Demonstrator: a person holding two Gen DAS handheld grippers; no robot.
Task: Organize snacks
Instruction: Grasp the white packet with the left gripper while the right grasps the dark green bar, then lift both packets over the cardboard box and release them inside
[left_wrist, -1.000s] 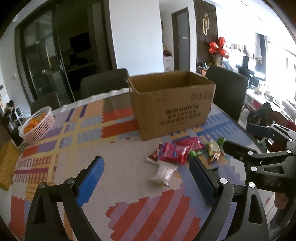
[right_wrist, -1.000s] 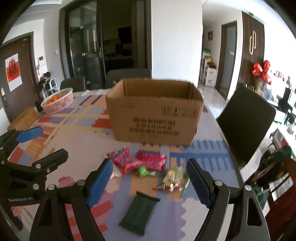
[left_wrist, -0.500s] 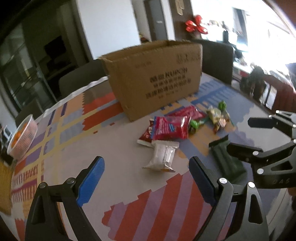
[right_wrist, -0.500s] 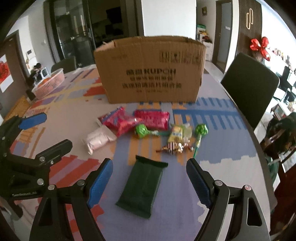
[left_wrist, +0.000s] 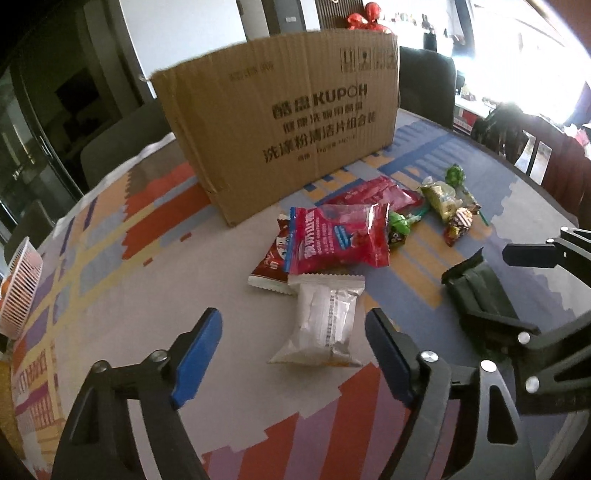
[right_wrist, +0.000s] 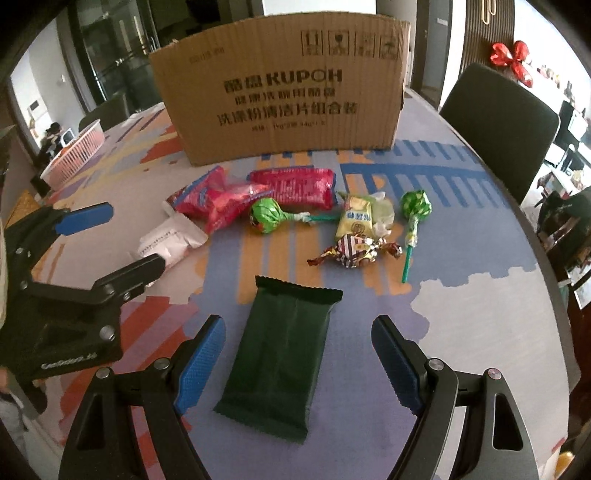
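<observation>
A brown cardboard box (left_wrist: 280, 122) stands on the table, also in the right wrist view (right_wrist: 284, 92). Snacks lie in front of it: a white packet (left_wrist: 321, 325), red bags (left_wrist: 336, 240), lollipops and candies (right_wrist: 354, 236), and a dark green packet (right_wrist: 280, 358). My left gripper (left_wrist: 291, 354) is open, its jaws on either side of the white packet, just short of it. My right gripper (right_wrist: 295, 362) is open, its jaws on either side of the dark green packet. Each gripper shows in the other's view: the right (left_wrist: 539, 291) and the left (right_wrist: 107, 240).
A pink basket (right_wrist: 77, 151) with oranges sits at the far left of the patterned table (right_wrist: 461, 258). Dark chairs (right_wrist: 498, 125) stand around the table. The table edge curves close on the right.
Both grippers have moved forward and down toward the snacks. The white packet now lies between the left jaws and the green packet between the right jaws. Both stay open.
</observation>
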